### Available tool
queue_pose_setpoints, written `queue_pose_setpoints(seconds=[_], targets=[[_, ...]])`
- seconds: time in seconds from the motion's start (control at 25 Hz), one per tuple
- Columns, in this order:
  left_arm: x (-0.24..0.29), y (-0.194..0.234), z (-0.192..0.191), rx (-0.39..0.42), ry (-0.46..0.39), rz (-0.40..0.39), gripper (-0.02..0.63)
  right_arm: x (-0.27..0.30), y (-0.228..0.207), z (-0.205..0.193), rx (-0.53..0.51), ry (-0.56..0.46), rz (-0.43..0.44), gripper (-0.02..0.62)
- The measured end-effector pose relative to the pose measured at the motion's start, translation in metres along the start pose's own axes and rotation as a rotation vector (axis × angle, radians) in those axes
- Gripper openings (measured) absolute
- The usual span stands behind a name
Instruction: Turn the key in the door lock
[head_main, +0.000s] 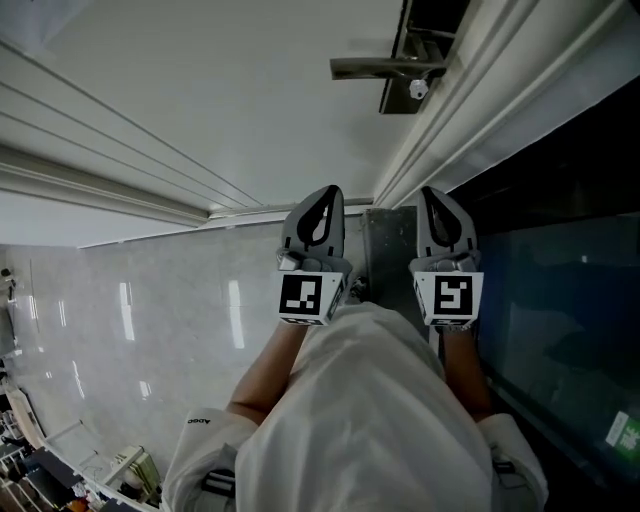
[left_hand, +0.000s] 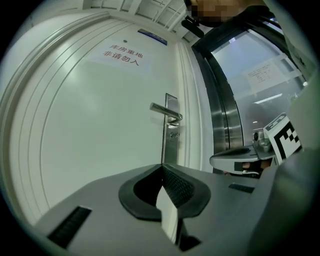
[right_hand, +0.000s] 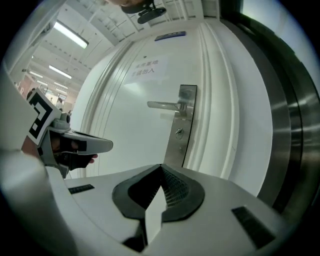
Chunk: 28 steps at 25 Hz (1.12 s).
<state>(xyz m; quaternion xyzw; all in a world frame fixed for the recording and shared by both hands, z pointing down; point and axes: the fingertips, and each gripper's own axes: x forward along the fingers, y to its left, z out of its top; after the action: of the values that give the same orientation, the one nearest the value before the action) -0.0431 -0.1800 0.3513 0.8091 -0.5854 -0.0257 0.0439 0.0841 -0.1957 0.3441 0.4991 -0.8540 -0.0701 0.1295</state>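
A white door fills all three views. On it sit a silver lever handle (head_main: 372, 68) (left_hand: 165, 110) (right_hand: 167, 105) and a tall metal lock plate (left_hand: 171, 131) (right_hand: 182, 125). Below the lever is the lock cylinder (head_main: 418, 89) (left_hand: 173, 135) (right_hand: 179, 133), with something small in it, perhaps the key. Both grippers are held side by side, short of the door and touching nothing. My left gripper (head_main: 325, 197) (left_hand: 162, 168) (right_hand: 107, 145) has its jaws together and empty. My right gripper (head_main: 434, 197) (right_hand: 161, 168) (left_hand: 220, 161) is shut too, also empty, and points at the plate.
A dark metal frame with a glass panel (head_main: 560, 300) (left_hand: 225, 115) runs along the door's right side. A paper sign (left_hand: 124, 54) (right_hand: 146, 67) hangs high on the door. The shiny tiled floor (head_main: 130, 320) lies to the left. My white sleeves (head_main: 370, 410) fill the lower head view.
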Motion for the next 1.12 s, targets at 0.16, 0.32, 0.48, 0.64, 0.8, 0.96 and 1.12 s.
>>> queue_pose_setpoints(seconds=[0.16,0.32,0.48,0.64,0.8,0.96,1.12], targets=[[0.024,0.002,0.022,0.012,-0.028,-0.048,0.006,0.021,-0.011,0.021,-0.186,0.044,-0.039,-0.002],[0.041,0.004,0.034,0.016,-0.027,-0.075,0.006,0.042,-0.024,0.040,-0.363,0.080,-0.089,-0.001],[0.050,0.010,0.036,0.016,-0.017,-0.082,0.006,0.055,-0.033,0.058,-0.525,0.118,-0.147,-0.001],[0.057,0.012,0.036,0.020,-0.016,-0.104,0.006,0.074,-0.034,0.062,-0.617,0.162,-0.115,0.100],[0.061,0.014,0.035,0.018,-0.016,-0.116,0.006,0.087,-0.034,0.068,-0.759,0.166,-0.150,0.115],[0.064,0.019,0.036,0.009,-0.015,-0.121,0.006,0.100,-0.031,0.074,-0.859,0.158,-0.183,0.115],[0.066,0.022,0.034,0.005,-0.007,-0.127,0.006,0.109,-0.035,0.075,-0.898,0.170,-0.206,0.115]])
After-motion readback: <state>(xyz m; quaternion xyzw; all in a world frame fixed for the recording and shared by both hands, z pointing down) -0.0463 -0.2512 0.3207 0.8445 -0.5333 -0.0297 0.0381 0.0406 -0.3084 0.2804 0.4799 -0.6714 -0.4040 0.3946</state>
